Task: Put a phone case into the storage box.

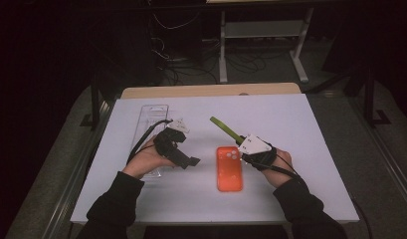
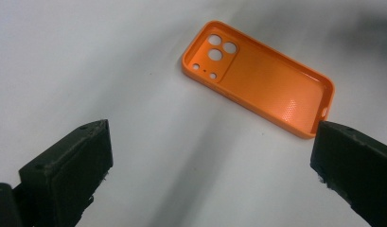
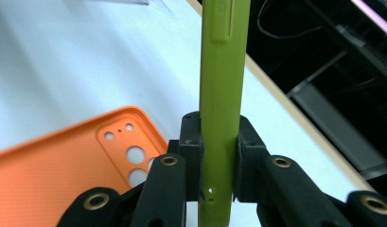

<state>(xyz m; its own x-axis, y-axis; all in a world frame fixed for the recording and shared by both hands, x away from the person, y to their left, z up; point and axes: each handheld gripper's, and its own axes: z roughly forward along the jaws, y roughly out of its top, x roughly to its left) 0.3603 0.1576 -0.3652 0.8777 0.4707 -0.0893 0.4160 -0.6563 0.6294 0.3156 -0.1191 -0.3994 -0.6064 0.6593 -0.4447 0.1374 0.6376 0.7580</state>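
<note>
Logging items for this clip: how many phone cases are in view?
2. An orange case lies open side up on the table between the hands. A green case is clamped edge-on in the right hand-held gripper. The clear tray may hide more.

A white-topped desk point(image 1: 290, 124) carries an orange phone case point(image 1: 229, 168), lying open side up, and a clear plastic tray point(image 1: 152, 117) near its left edge.
</note>
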